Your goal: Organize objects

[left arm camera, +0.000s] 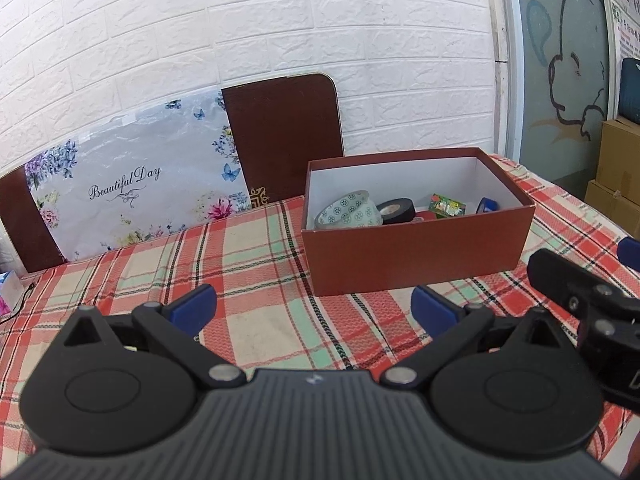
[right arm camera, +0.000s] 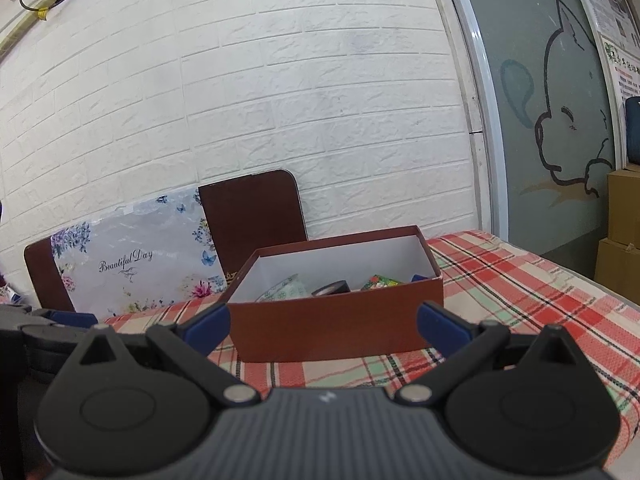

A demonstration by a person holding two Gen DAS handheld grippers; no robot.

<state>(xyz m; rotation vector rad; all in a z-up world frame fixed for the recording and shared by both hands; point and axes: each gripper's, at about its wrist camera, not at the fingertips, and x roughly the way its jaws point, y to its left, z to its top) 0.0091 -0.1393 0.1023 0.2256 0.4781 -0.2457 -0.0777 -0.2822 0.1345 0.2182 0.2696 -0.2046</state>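
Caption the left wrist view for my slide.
Open left gripper faces a red box of tape rolls on plaid cloth.

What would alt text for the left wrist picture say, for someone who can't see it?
An open red-brown box sits on a plaid tablecloth, holding a patterned tape roll, a black tape roll and other small items. The left tool is open and empty in front of it.

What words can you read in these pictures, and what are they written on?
"Beautiful Day": on the floral sheet leaning against the wall.
Posters at the far right: printed text, too small to read.
Green packet in the red box: print too small to read.
Gold emblem on the brown board: a pattern, not readable.
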